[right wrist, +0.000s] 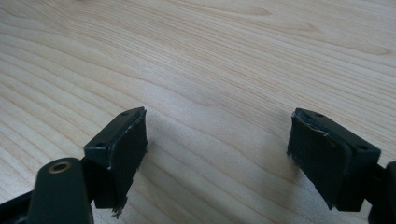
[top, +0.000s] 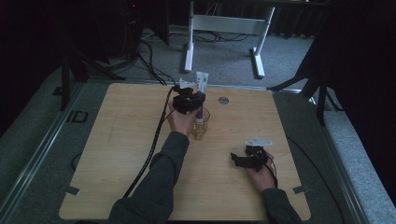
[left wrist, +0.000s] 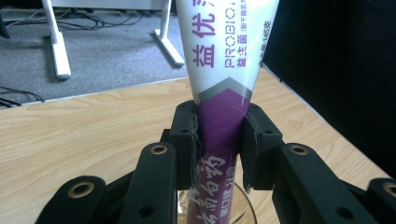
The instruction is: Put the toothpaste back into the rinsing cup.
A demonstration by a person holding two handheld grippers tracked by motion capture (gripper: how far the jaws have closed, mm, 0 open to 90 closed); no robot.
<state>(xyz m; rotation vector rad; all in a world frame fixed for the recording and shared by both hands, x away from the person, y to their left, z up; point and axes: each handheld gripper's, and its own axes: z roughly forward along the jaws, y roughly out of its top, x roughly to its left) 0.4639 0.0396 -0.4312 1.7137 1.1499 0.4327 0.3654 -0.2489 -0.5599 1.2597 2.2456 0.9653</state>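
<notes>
Table [top: 116,154]: one, light wood, rounded corners, with one small round metal insert [top: 223,100] near its far edge.

Tube [left wrist: 224,93]: one, white at the upper end and purple at the lower, printed "PROBIO" with Chinese characters. It is standing upright in the glass, its flat white end [top: 201,80] rising above the left gripper in the high view.

Glass [top: 200,123]: one, clear, standing on the table a little beyond centre. Its rim [left wrist: 250,205] is showing just below the jaws in the left gripper view.

Left gripper [left wrist: 219,140]: one, in the person's left hand [top: 180,119], reaching over the glass. Its two pads are pressing on the purple part of the tube from either side, so the jaws are standing only as wide as the tube and are gripping it.

Right gripper [right wrist: 217,144]: one, in the person's right hand [top: 262,176], sitting low over the near right part of the table, well apart from the glass [top: 250,158]. Its two jaws are gaping wide, with bare wood between them and nothing held.

Cables: one black cable [top: 154,144] is trailing from the left gripper back across the table to the near edge.

Beyond the table: one white desk frame [top: 224,28] with two feet is standing on grey carpet.
</notes>
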